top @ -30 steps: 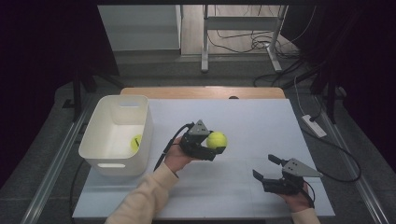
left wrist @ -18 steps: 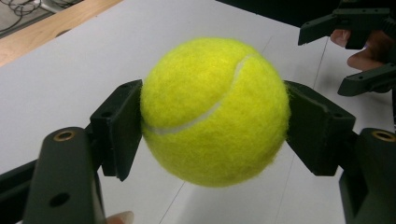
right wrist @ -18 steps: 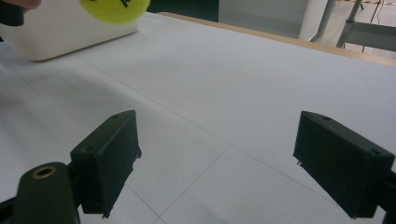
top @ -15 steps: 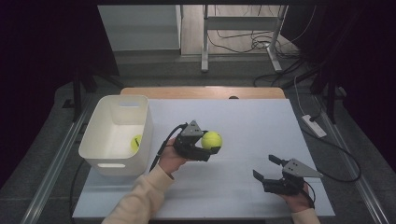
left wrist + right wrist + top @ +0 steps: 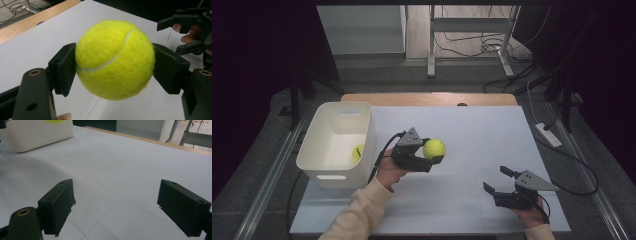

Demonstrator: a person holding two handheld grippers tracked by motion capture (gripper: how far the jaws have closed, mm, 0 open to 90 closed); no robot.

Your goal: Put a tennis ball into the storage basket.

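High view: left tool (image 5: 435,152) clamps the tennis ball (image 5: 434,148) beside the bin (image 5: 362,131); a shallow pinch could let it roll off the tabletop (image 5: 492,135). Right tool (image 5: 498,181) gapes empty.

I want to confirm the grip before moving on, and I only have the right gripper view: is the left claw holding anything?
Observer: Yes, the left claw is shut on a tennis ball, one jaw on each side.
Operator: Is the ball off the table?
Observer: Yes, it sits above the table, beside the white bin.
Operator: Anything in the bin?
Observer: Another tennis ball lies inside, near the wall closest to the left claw.
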